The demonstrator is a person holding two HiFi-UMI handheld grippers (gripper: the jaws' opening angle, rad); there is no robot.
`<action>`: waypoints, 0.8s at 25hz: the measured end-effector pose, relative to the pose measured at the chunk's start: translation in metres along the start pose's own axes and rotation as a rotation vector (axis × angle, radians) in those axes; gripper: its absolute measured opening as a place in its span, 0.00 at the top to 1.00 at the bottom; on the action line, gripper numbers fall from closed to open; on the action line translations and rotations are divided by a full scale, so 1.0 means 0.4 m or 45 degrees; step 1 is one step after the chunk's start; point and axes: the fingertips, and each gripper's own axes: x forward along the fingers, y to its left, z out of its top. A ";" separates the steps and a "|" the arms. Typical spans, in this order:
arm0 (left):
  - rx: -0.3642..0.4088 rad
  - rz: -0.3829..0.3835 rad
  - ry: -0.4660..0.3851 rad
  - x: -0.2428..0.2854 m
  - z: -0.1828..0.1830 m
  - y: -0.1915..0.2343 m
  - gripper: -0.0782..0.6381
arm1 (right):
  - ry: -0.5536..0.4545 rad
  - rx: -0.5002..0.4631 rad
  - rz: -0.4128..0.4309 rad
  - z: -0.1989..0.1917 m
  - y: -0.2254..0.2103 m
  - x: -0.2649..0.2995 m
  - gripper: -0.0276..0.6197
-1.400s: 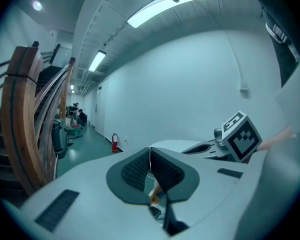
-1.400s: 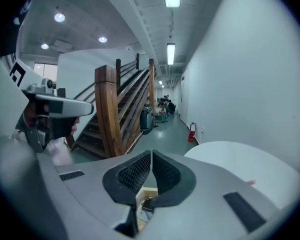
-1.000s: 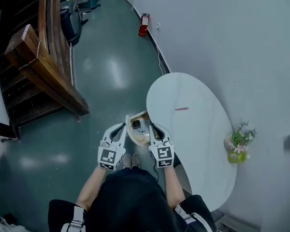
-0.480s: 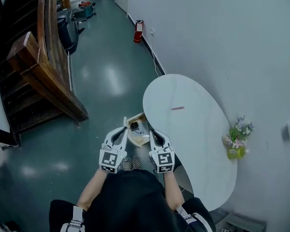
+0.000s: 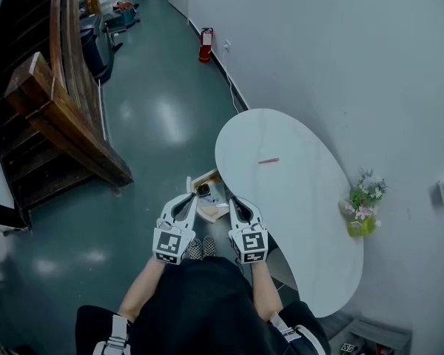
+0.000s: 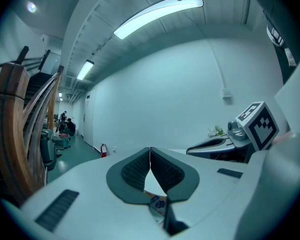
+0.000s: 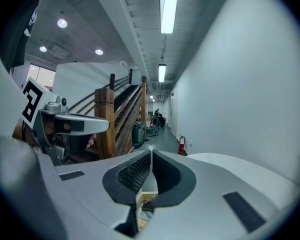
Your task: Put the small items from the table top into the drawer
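A thin red item (image 5: 268,160) lies alone on the white oval table (image 5: 303,213). At the table's left edge a small wooden drawer (image 5: 206,177) stands pulled out, with a few small things inside. My left gripper (image 5: 189,194) and right gripper (image 5: 234,198) hang side by side just in front of the drawer, both pointing towards it. In the left gripper view the left gripper (image 6: 150,150) has its jaws meeting with nothing between them. The right gripper (image 7: 151,154) is likewise shut and empty, with the drawer (image 7: 146,193) below its tips.
A pot of flowers (image 5: 362,211) stands at the table's right edge against the white wall. A wooden staircase (image 5: 59,117) rises at the left across the green floor. A red fire extinguisher (image 5: 205,44) stands by the far wall. The person's shoes (image 5: 201,247) are below the grippers.
The head view has shifted slightly, so table and drawer sit a little further left in the picture. Both grippers stay shut, empty and side by side before the drawer.
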 end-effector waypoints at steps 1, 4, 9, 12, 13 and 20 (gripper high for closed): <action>0.001 -0.013 0.003 0.005 0.001 -0.005 0.86 | 0.002 0.005 -0.011 -0.002 -0.005 -0.003 0.90; 0.002 -0.064 0.010 0.025 -0.002 -0.028 0.86 | 0.014 0.022 -0.060 -0.014 -0.030 -0.019 0.90; -0.001 -0.178 0.031 0.067 -0.022 -0.076 0.86 | 0.053 0.049 -0.169 -0.048 -0.075 -0.057 0.90; 0.000 -0.259 0.035 0.104 -0.025 -0.117 0.86 | 0.070 0.074 -0.251 -0.070 -0.117 -0.088 0.90; 0.004 -0.285 0.036 0.118 -0.026 -0.131 0.86 | 0.073 0.084 -0.278 -0.076 -0.134 -0.097 0.90; 0.000 -0.440 0.064 0.230 -0.038 -0.239 0.86 | 0.105 0.105 -0.427 -0.108 -0.272 -0.149 0.90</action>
